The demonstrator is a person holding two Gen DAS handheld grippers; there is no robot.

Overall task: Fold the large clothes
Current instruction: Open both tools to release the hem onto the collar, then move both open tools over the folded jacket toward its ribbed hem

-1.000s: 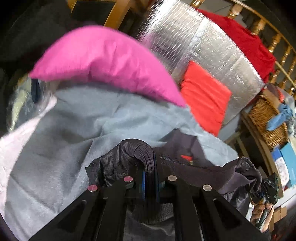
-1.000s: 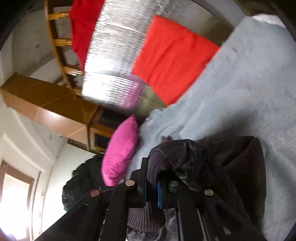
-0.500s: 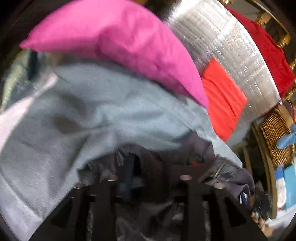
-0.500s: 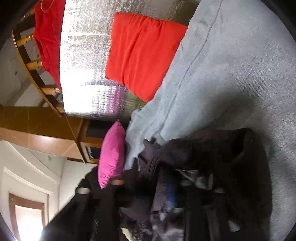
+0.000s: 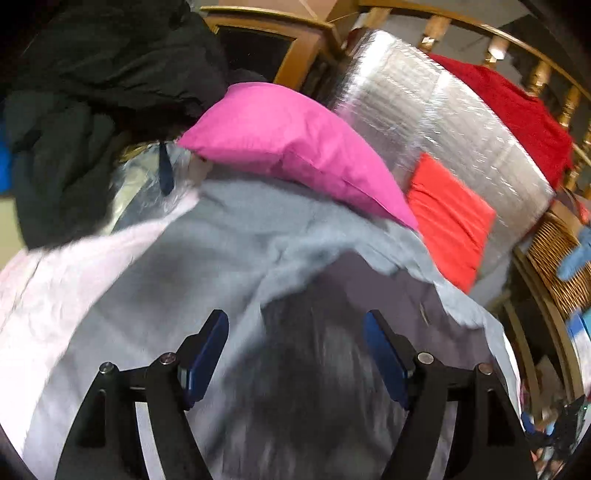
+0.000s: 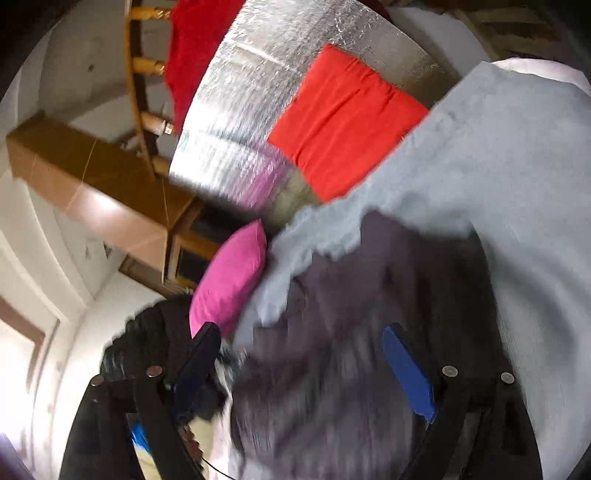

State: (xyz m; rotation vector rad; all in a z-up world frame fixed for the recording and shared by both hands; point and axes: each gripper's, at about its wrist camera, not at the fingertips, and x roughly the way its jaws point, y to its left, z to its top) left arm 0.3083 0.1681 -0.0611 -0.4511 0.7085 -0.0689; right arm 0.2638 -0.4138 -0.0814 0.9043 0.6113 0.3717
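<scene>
Dark jacket (image 5: 325, 369) lying blurred on grey blanket (image 5: 207, 266), left gripper (image 5: 295, 354) and right gripper (image 6: 303, 369) jaws just opening, spread wide over it, pads clear of fabric, pink pillow (image 5: 295, 147) beyond, red cushion (image 5: 447, 221) against silver foil panel (image 5: 443, 125).

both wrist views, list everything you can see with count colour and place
dark garment: 1, black-purple, blurred, on the grey blanket between both grippers' fingers
grey blanket: 1, light grey, covers the bed surface
pink cushion: 1, magenta, at the blanket's far edge
red cushion: 1, red, against the silver sheet
silver sheet: 1, reflective, upright behind the cushions
red cloth: 1, red, draped over the wooden railing
wooden railing: 1, brown, behind the sheet
black clothes pile: 1, black, far left
wicker basket: 1, brown, right edge
left gripper: 1, black, blue pads, open, jaws just opened
right gripper: 1, black, blue pads, open, jaws just opened
</scene>
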